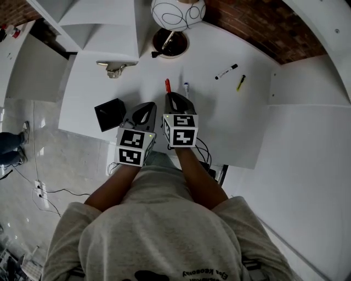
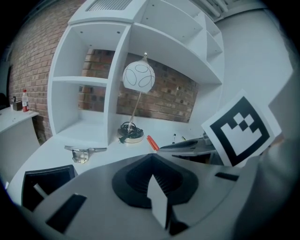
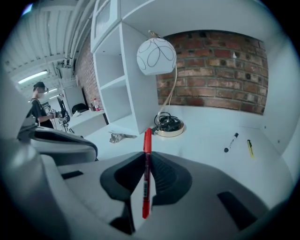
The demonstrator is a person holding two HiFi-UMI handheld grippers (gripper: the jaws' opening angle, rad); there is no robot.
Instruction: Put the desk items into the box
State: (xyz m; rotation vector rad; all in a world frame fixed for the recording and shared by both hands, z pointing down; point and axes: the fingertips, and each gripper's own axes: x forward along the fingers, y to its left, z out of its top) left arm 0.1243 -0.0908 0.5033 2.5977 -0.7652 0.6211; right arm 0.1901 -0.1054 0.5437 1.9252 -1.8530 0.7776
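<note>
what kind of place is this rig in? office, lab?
Likely a mock home-office corner inside a lab: a white desk with pens and a globe lamp, white shelves against a brick wall, and a person under strip lights beyond.

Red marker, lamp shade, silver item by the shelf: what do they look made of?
The red marker: smooth plastic, uniform glossy colour, printed label. The lamp shade: matte white, glass or plastic, unclear; thin dark lines. The silver item: probably bare metal, bright grey sheen.
</note>
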